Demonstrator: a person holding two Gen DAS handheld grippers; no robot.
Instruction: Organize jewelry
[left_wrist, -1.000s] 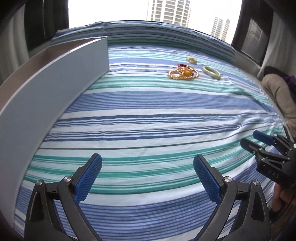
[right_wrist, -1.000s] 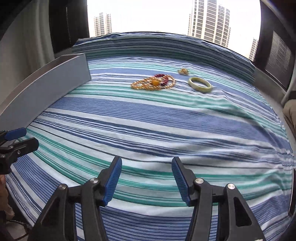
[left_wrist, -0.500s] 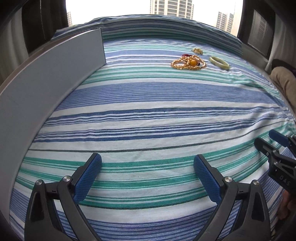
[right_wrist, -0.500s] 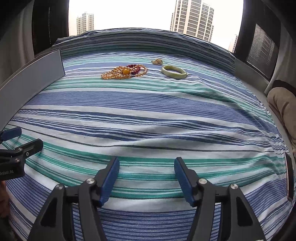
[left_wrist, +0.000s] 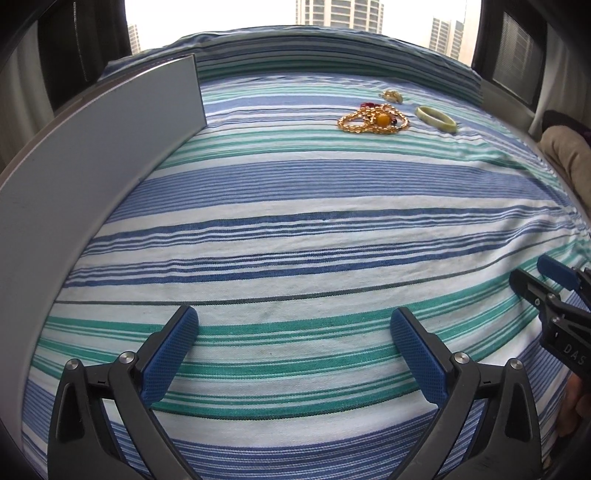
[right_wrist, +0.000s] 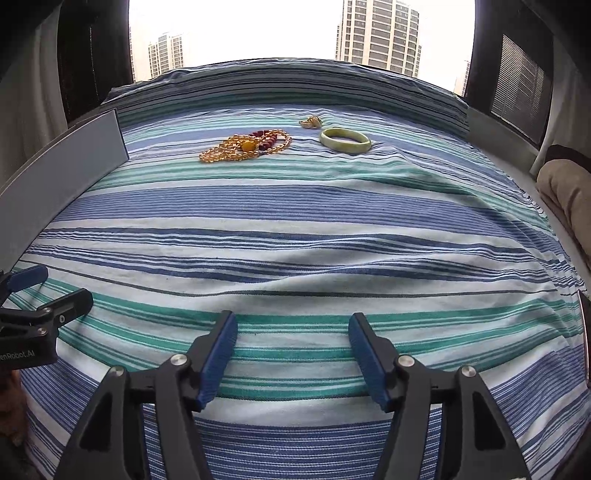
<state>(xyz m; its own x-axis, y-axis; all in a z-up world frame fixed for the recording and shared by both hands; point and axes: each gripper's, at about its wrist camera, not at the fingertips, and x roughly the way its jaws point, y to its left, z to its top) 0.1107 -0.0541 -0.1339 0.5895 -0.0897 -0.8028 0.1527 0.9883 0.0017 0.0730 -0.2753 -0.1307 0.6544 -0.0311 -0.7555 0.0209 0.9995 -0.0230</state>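
Both tongs gape empty, the left (left_wrist: 293, 347) wider than the right (right_wrist: 293, 349). The beads (right_wrist: 245, 145) and bangle (right_wrist: 344, 140) (far ahead on the sheet (right_wrist: 295, 229)) now sit nearer than half a second ago.

Striped bedsheet (right_wrist: 295, 206), grey panel (left_wrist: 92, 155) at left, tan cushion (right_wrist: 569, 192), towers outside (right_wrist: 376, 33)

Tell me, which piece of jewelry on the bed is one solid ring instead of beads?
The pale green bangle, lying flat at the right end of the group. The amber bead necklace beside it is strung beads, and the small gold piece behind is no ring.
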